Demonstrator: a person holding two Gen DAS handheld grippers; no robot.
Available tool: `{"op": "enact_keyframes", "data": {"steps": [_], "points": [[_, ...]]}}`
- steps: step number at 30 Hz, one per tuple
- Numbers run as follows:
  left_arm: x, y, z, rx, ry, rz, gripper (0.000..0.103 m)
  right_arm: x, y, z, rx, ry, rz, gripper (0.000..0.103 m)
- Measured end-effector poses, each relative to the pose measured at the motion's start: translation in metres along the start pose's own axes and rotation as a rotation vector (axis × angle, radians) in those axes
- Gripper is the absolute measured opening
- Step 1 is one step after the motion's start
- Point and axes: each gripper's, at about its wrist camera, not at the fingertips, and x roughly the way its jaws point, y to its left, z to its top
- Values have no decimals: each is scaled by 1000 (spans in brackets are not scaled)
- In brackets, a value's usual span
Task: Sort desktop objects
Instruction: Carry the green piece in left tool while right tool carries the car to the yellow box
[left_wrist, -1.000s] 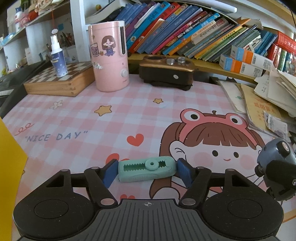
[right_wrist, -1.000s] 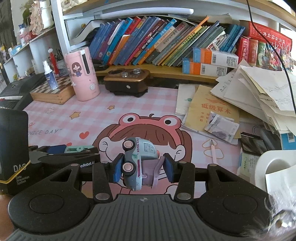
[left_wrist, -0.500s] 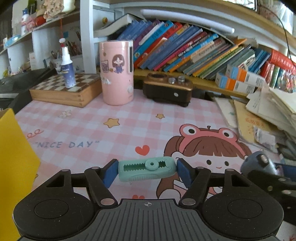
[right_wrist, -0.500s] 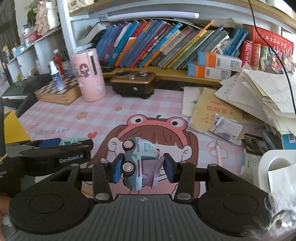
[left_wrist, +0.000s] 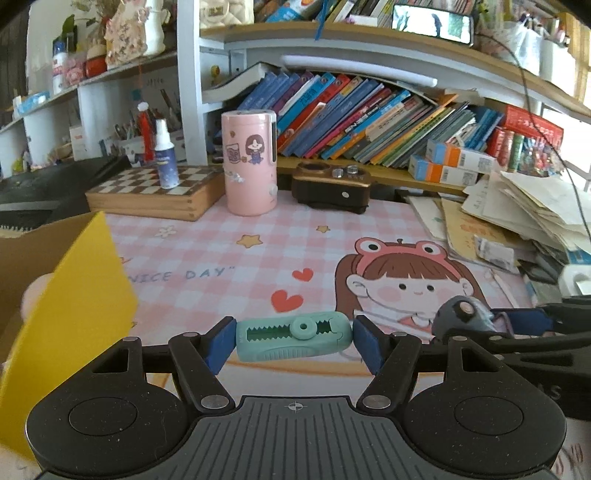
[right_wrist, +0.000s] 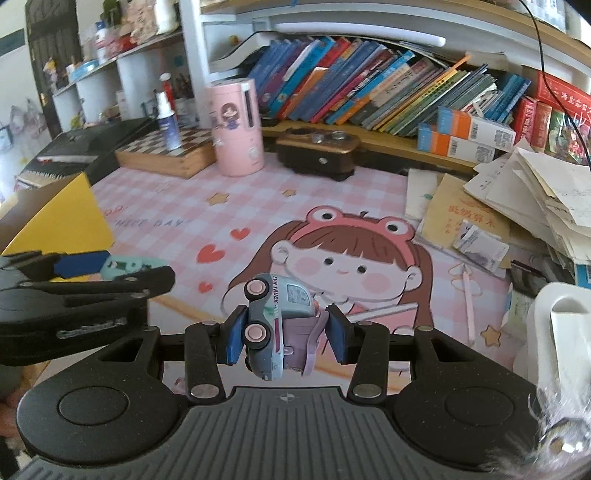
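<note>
My left gripper (left_wrist: 293, 339) is shut on a mint green correction tape (left_wrist: 293, 336), held crosswise between its blue pads above the pink desk mat (left_wrist: 258, 266). My right gripper (right_wrist: 284, 338) is shut on a small grey-blue toy truck (right_wrist: 275, 321) with pink wheels, held on its side above the mat. In the right wrist view the left gripper (right_wrist: 74, 273) with the green tape (right_wrist: 122, 266) shows at the left. In the left wrist view the toy truck (left_wrist: 461, 314) shows at the right. A yellow cardboard box (left_wrist: 70, 306) stands at the left.
At the back stand a pink cylinder appliance (left_wrist: 251, 162), a brown device (left_wrist: 332, 186), a chessboard box (left_wrist: 155, 194) with a spray bottle (left_wrist: 164, 155), and a shelf of books (left_wrist: 369, 118). Stacked papers (right_wrist: 517, 206) fill the right side. A white object (right_wrist: 561, 332) is near right.
Both grippers have risen from the mat with their objects still held. The yellow box has come further into view at the left of both views.
</note>
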Motion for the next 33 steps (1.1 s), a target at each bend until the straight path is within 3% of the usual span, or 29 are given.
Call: {"op": "enact_keyframes", "data": {"steps": [21,33], "points": [[-91,52,-51,37,-24,-84,69,-55,85,-53,13,29,-10,42],[-138,103,-78,20,-32,-68,69,-80,153,-74,-12,25,10,42]]}}
